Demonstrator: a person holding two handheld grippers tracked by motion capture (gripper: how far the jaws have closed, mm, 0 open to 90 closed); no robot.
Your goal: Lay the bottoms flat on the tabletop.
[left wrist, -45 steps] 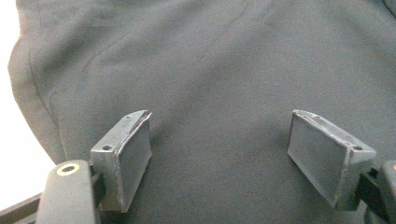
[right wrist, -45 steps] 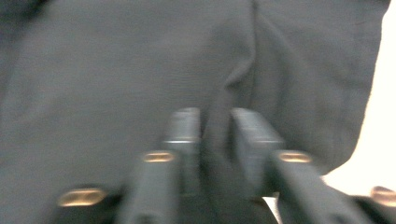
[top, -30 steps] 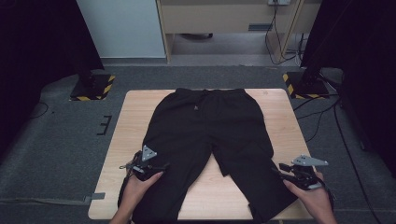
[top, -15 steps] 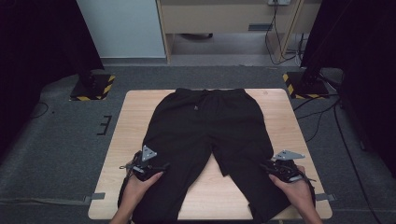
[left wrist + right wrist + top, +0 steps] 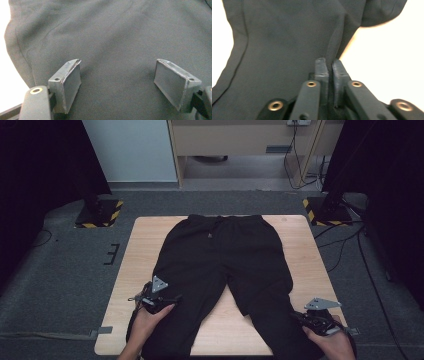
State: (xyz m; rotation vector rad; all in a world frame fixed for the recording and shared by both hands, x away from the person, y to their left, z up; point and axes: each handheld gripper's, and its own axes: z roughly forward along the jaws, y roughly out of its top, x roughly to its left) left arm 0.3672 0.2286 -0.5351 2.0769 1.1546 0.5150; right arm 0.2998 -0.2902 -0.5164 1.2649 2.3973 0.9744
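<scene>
Wooden table (image 5: 140,250) on grey carpet | black trousers (image 5: 225,260) flat, waistband far | left gripper (image 5: 117,77) jaws spread over left leg | right gripper (image 5: 331,66) pinching right leg's fabric fold.

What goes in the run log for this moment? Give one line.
item: black trousers flat on table | left gripper: open over left leg | right gripper: shut on trouser fold at right leg edge

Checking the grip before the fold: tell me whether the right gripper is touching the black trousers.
Touching. The right gripper view shows the right gripper with its jaws closed on a raised ridge of the black trousers, the cloth pinched between them.
</scene>
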